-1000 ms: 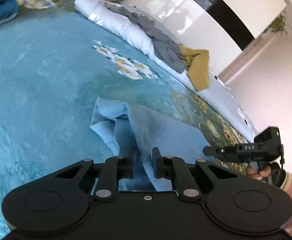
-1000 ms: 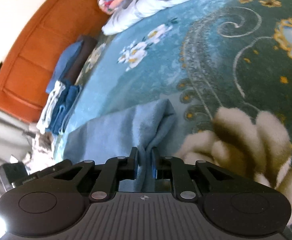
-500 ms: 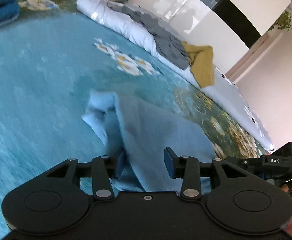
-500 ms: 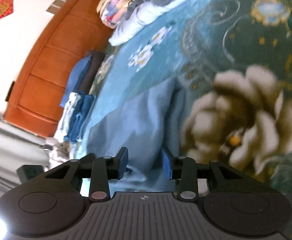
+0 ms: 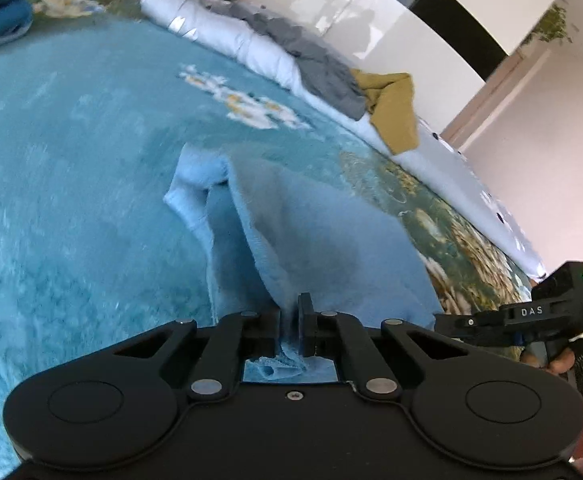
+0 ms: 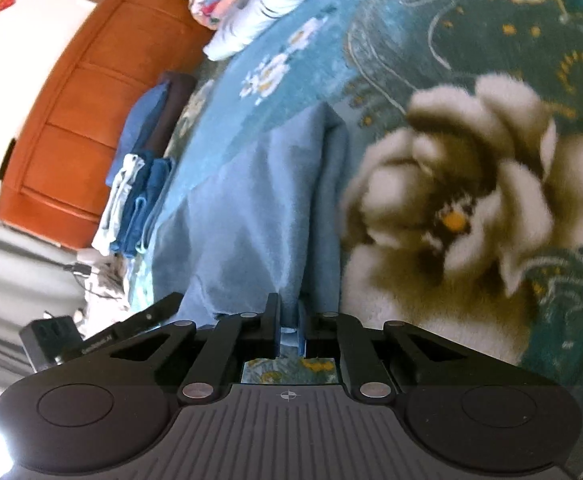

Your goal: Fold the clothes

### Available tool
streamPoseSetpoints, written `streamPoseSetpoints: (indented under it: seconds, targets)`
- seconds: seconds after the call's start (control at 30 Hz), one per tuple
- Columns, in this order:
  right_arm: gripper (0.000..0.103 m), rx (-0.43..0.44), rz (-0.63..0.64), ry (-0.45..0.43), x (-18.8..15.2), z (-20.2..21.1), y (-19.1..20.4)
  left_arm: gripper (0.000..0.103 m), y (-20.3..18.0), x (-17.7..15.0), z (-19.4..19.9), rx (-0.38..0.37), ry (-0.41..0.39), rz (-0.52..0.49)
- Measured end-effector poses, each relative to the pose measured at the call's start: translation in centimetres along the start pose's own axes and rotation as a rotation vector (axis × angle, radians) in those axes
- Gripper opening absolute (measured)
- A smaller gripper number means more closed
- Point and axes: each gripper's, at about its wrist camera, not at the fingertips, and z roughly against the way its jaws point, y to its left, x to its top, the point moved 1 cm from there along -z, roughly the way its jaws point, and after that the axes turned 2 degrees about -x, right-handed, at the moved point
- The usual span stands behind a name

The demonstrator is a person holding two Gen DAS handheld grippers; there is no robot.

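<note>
The fingers of the left gripper (image 5: 289,322) are pressed close together on a bunched edge of the light blue cloth (image 5: 311,232), a tuft of fabric showing through just behind them at the bottom centre of the left wrist view. The fingers of the right gripper (image 6: 289,322) are likewise drawn in tight on another part of the same blue cloth (image 6: 251,208), which rises from between them toward the middle of the frame.

The cloth lies on the teal flowered blanket (image 5: 71,160), partly doubled over: in the left view a flap stands up in a ridge at the centre, with a loose corner sagging out to the left. In the right view it runs up the centre-left, next to the large cream flower (image 6: 471,184). A stack of folded clothes (image 6: 139,196) sits at the left of that frame by the wooden headboard (image 6: 91,100); grey and mustard garments (image 5: 371,92) lie on the white bedding at upper right of the left view.

The risks from here are in the grip and the loose corner. Each pinch seems to hold only a thin bite of soft fabric, so uneven pulling between the two hands could let one edge slip free. The sagging corner could tuck under and leave the fold crooked. The plush blanket may also drag on the cloth.
</note>
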Motion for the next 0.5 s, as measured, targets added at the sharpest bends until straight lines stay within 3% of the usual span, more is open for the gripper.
streamPoseSetpoints:
  seconds: [0.23,0.3,0.37,0.5]
  targets:
    - [0.008,0.02,0.037,-0.016,0.5,0.9,1.0,0.007,-0.5,0.7,0.5,-0.002,-0.003,-0.006]
    - [0.008,0.026,0.048,-0.021,0.7,1.2,1.3,0.02,-1.1,1.5,1.2,-0.009,-0.015,-0.031]
    - [0.012,0.043,0.066,-0.065,1.2,2.2,1.9,0.05,-1.5,2.4,2.1,-0.014,-0.043,-0.047]
    - [0.043,-0.044,0.062,-0.136,1.9,2.8,1.2,0.072,-1.1,4.0,2.7,0.049,-0.079,-0.058]
